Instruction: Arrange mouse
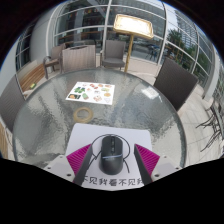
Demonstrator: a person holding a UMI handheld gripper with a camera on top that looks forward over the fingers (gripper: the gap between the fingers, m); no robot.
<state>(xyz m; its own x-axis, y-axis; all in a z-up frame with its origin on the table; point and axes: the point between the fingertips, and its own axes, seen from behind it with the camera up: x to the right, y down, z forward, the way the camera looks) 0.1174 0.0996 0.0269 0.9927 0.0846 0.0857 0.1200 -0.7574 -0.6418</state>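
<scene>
Looking along the gripper (111,170), a dark mouse (111,154) is seen sitting between the two fingers, on a white sheet (112,158) with printed characters that lies on a round glass table (60,120). The magenta pads (80,158) are spread apart, one at each side of the mouse, and whether they are actually touching its flanks can't be made out, so it's best read as fingers apart with the mouse resting on its own support between them

Farther out across the table, well beyond the fingers, a card with coloured leaf-like shapes (91,93) is laid flat. Chairs (175,78) are ranged around the far rim, and a wooden lamp-like stand (132,30) is seen behind them

As a guess, the step in hand is either the grasp or the release of the mouse on that sheet, and which of the two can't be told from one look. If it's the grasp, the fingers would need to be closed evenly on both flanks so the mouse isn't twisted. If it's placed already, a straight pull back is called for, so the mouse isn't nudged off the sheet
</scene>
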